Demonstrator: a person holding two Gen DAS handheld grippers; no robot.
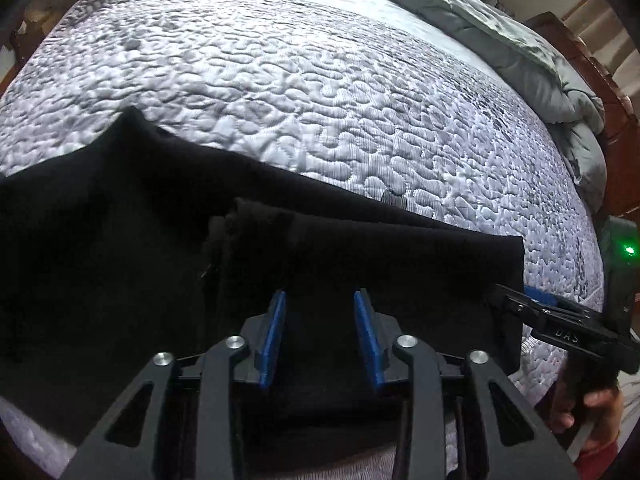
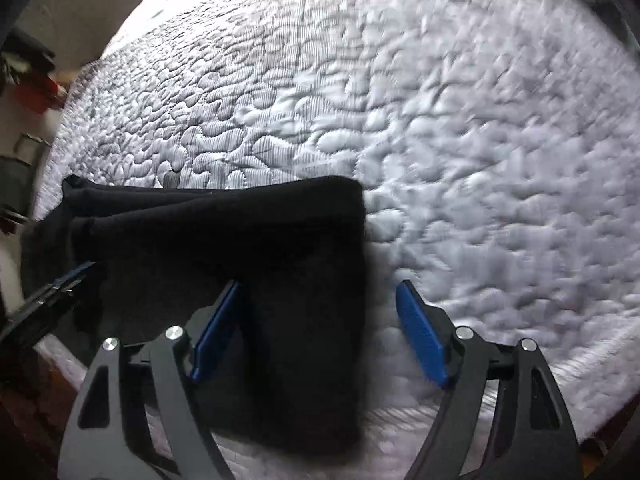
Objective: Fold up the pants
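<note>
Black pants (image 1: 132, 248) lie folded on the near part of a white quilted mattress (image 1: 304, 80). My left gripper (image 1: 320, 300) is open just above the folded layers, with nothing between its blue pads. My right gripper (image 2: 318, 292) is open wide over the right end of the pants (image 2: 280, 240), whose edge lies between the pads. The right gripper also shows in the left wrist view (image 1: 536, 302) at the pants' right edge. The left gripper's tip shows in the right wrist view (image 2: 76, 272) at the left.
A rumpled grey duvet (image 1: 500, 32) is piled along the far right side of the bed, by a wooden bed frame (image 1: 616, 92). The mattress (image 2: 460, 140) stretches beyond the pants. The near bed edge (image 2: 580, 364) runs under the grippers.
</note>
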